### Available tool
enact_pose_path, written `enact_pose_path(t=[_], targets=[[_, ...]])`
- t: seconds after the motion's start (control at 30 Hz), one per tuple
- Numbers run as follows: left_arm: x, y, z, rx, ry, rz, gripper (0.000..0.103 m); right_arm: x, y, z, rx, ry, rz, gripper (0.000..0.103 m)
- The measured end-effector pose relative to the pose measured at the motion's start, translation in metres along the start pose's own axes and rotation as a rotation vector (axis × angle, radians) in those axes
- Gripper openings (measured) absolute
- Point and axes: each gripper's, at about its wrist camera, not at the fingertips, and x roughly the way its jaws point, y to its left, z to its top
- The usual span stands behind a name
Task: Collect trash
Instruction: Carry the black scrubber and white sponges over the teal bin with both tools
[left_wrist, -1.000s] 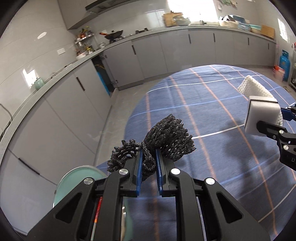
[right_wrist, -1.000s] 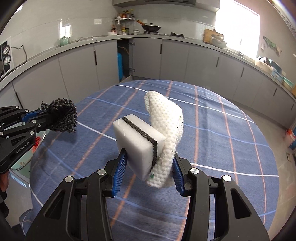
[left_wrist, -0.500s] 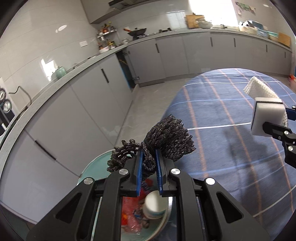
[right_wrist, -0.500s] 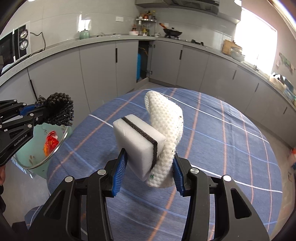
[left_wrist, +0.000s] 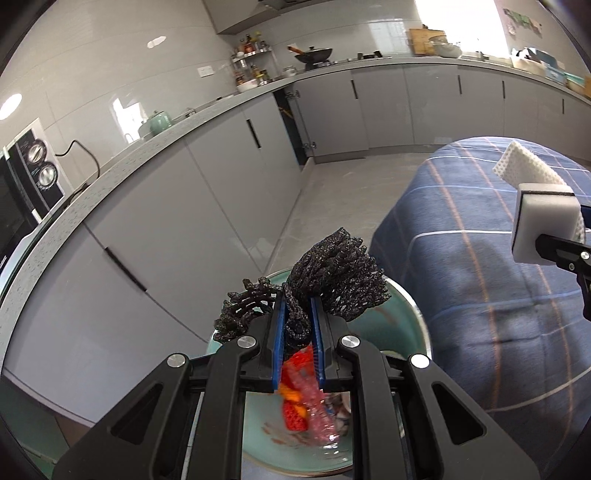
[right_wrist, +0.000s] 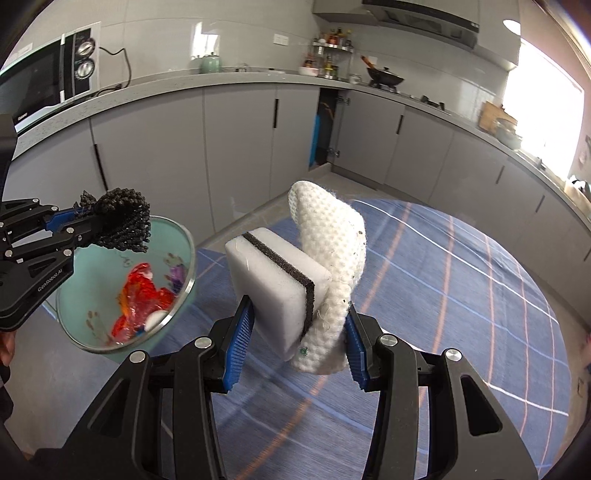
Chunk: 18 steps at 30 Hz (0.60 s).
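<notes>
Nearest in the left wrist view, a crumpled black mesh net (left_wrist: 334, 284) is being clamped between the blue pads of the left tool (left_wrist: 297, 314), the pads standing close together with the net bulging out above and to both sides of them. Directly below this tool, a teal bin (left_wrist: 402, 317) with a metal rim is being seen just off the table's edge; red and orange wrappers (left_wrist: 295, 402) and other scraps are lying inside it.

In the right wrist view, a white sponge with a black stripe (right_wrist: 273, 280) and a white knitted cloth (right_wrist: 328, 266) are being gripped together by the right tool (right_wrist: 295, 343), whose blue pads are being kept partway apart by the pair pressed between them. The sponge is being held on the left side, the cloth folded up against it on the right. This tool is being held over the table (right_wrist: 461, 295), which is covered by a blue cloth with orange and white lines.

Beyond the table's far edge, grey kitchen cabinets (right_wrist: 240, 147) are being seen under a long worktop, with a microwave (right_wrist: 44, 81) standing on it at the left.
</notes>
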Motion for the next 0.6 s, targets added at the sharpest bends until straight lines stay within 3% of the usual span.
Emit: enact_pose_path(t=[0.6], targets=[[-0.002, 0.051, -0.019, -0.055, 0.016, 0.084, 0.014, 0.002, 0.057, 0.018, -0.093, -0.021, 0.074, 0.046]])
